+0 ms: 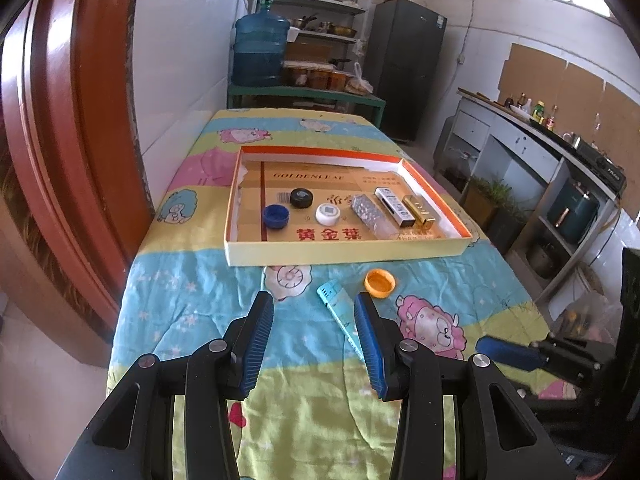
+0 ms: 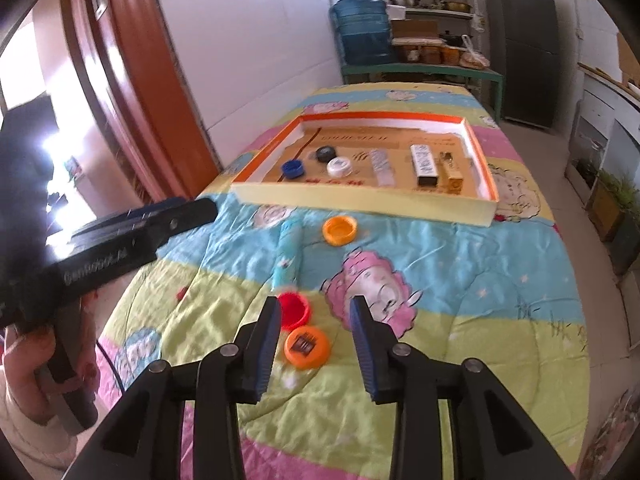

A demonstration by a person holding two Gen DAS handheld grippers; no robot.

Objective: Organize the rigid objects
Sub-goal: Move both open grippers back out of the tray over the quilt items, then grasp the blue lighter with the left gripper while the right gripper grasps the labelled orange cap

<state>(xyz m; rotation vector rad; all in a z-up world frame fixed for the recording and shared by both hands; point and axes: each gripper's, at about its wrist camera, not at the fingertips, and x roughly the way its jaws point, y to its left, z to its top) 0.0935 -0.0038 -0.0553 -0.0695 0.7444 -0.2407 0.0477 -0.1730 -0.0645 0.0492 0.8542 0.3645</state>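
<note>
Both my grippers are empty with fingers wide: the left gripper point(image 1: 314, 320) hovers beside the teal lighter point(image 1: 338, 312), the right gripper point(image 2: 316, 320) above the orange cap point(image 2: 307, 347) and red cap point(image 2: 294, 309), all on the table's near half, short of the tray point(image 1: 344, 254). I'd centre on one cap, descend straight, then close gently.

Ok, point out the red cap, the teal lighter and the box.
red cap point(image 2: 293, 309): right wrist view, inside of its open cup.
teal lighter point(image 1: 335, 302): left wrist view, middle of its body.
box point(image 1: 344, 255): left wrist view, near outer wall.
</note>
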